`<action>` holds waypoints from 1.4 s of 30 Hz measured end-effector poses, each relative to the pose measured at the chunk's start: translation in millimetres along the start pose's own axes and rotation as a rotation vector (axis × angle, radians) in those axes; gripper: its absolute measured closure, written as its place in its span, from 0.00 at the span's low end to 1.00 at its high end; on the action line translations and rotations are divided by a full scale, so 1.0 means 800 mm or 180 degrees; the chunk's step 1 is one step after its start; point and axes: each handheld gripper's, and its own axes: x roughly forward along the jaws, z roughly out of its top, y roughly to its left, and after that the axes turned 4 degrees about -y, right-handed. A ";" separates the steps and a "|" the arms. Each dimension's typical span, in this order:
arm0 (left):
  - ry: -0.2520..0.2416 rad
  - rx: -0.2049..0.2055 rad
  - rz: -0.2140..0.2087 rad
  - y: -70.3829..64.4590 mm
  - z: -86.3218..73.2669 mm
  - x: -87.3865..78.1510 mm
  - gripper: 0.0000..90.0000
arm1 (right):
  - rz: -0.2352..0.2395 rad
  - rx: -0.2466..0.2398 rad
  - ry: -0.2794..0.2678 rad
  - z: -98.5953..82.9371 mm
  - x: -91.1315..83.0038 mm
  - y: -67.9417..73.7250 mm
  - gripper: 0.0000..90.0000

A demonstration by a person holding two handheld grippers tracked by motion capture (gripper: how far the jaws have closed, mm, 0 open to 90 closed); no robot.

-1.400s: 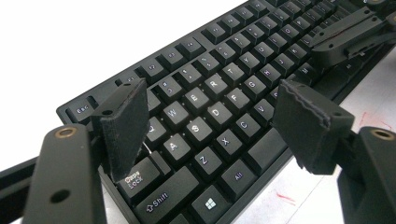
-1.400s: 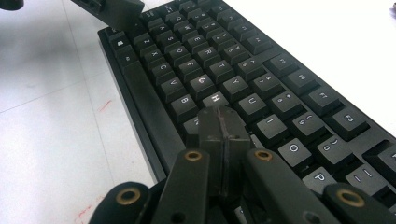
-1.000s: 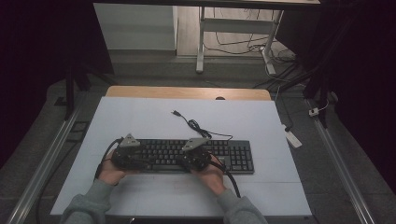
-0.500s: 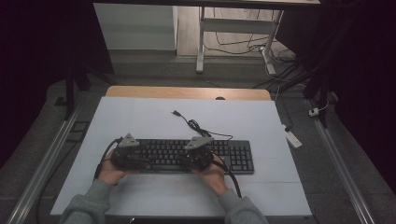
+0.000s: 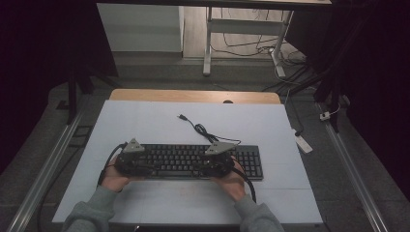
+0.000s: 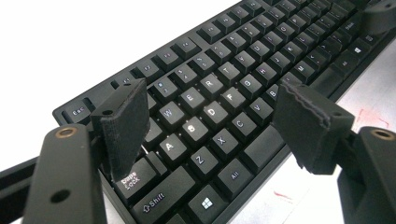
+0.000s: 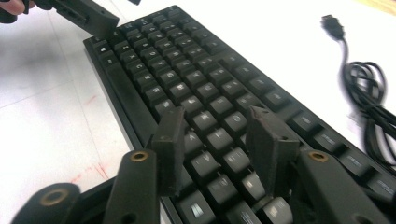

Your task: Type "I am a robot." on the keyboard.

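A black keyboard point(image 5: 193, 162) lies across the near half of the white table point(image 5: 145, 125). Its black cable point(image 5: 205, 131) curls behind it and ends in a loose plug point(image 5: 182, 117). My left gripper point(image 5: 129, 163) hovers over the keyboard's left end. It is open wide above the A, S and D keys point(image 6: 210, 109), with nothing between the jaws. Over the keys right of centre, my right gripper point(image 5: 217, 163) is open with a narrower gap point(image 7: 215, 126) and holds nothing. The keyboard point(image 7: 187, 74) stretches away towards the left gripper point(image 7: 84, 14).
Red marks point(image 6: 373, 114) stain the table in front of the keyboard. A wooden strip point(image 5: 193, 95) runs along the table's far edge. Metal rails point(image 5: 46, 169) flank both sides. A white object point(image 5: 303, 143) lies on the floor at right, and desk legs point(image 5: 208, 43) stand behind.
The right gripper has edged slightly to the right along the keyboard. The left gripper and the keyboard look unmoved.
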 end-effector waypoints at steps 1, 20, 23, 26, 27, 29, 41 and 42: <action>0.0004 0.0004 0.0002 0.000 0.000 0.000 0.30 | -0.0020 -0.0002 0.0000 -0.001 -0.004 -0.002 0.62; 0.0002 0.0012 -0.0003 0.000 0.000 -0.001 0.30 | -0.0399 0.0173 -0.0079 -0.047 -0.092 -0.029 0.57; -0.0001 0.0012 0.0002 0.000 0.000 -0.002 0.30 | -0.0460 0.0215 -0.0089 -0.056 -0.108 -0.033 0.57; -0.0004 0.0008 0.0007 0.000 0.000 -0.002 0.30 | -0.0510 0.0241 -0.0114 -0.064 -0.122 -0.035 0.57; -0.0001 0.0009 0.0006 0.000 0.000 -0.002 0.30 | -0.0540 0.0254 -0.0129 -0.067 -0.126 -0.036 0.57; -0.0004 0.0005 0.0009 -0.001 0.001 -0.001 0.31 | -0.0560 0.0267 -0.0152 -0.071 -0.132 -0.038 0.57; -0.0139 0.0030 -0.0217 -0.011 0.004 -0.002 0.56 | -0.0579 0.0288 -0.0159 -0.078 -0.137 -0.040 0.57; -0.0140 0.0047 -0.0239 -0.012 0.004 -0.001 0.61 | -0.0579 0.0286 -0.0160 -0.078 -0.137 -0.039 0.57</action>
